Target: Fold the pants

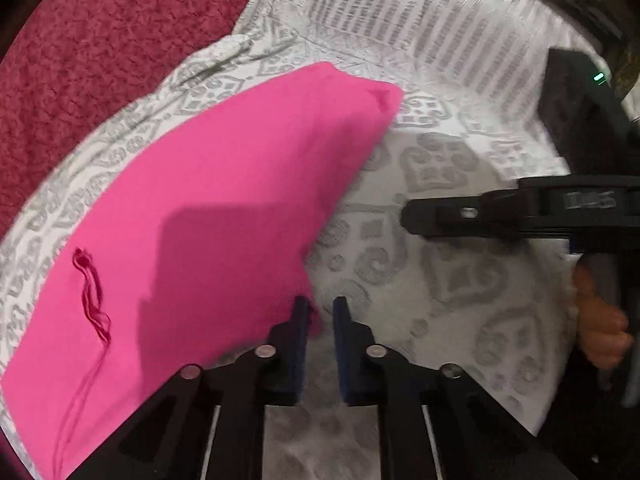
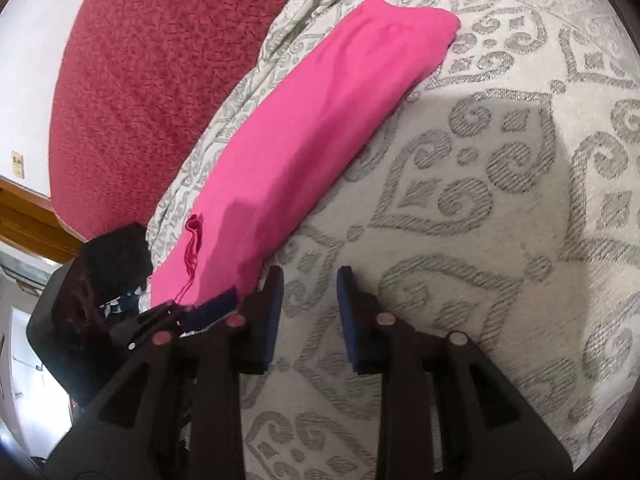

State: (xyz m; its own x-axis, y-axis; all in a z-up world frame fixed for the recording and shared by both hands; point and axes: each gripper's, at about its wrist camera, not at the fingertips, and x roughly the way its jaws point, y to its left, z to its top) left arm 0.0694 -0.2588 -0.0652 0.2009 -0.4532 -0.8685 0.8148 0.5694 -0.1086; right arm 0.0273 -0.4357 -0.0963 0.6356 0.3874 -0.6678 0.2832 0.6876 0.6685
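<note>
Pants: pink pants point(image 1: 224, 184) lie flat on a grey-patterned cover point(image 1: 440, 160), already halved into one long strip that runs from the near left to a far end right of centre.
Why so: with leg laid on leg, the strip looks ready for a crosswise fold, near end over far or the reverse.
Cord: a dark pink cord point(image 1: 92, 292) trails loose on the near part, which suggests the waist end is the one nearest the cameras.
Left tongs: the left tongs point(image 1: 322, 320) are drawn almost together and hold nothing. Their left finger point(image 1: 300, 320) overlaps the strip's near right edge, and no cloth sits in the narrow gap.
Right tongs: the right tongs point(image 2: 310, 288) stand released over bare cover just right of the strip, empty, apparently placed to take the same edge.
Backdrop: a maroon blanket point(image 1: 100, 60) fills the far left, clear of the pants.
Left view only: the right tool from the side, well right of the strip, with a hand point(image 1: 600, 320) on its grip. From this angle its jaw gap cannot be read.
Right view only: the strip's rounded far end, and the left tool low at the near left, partly hidden, by the pants' near corner.
</note>
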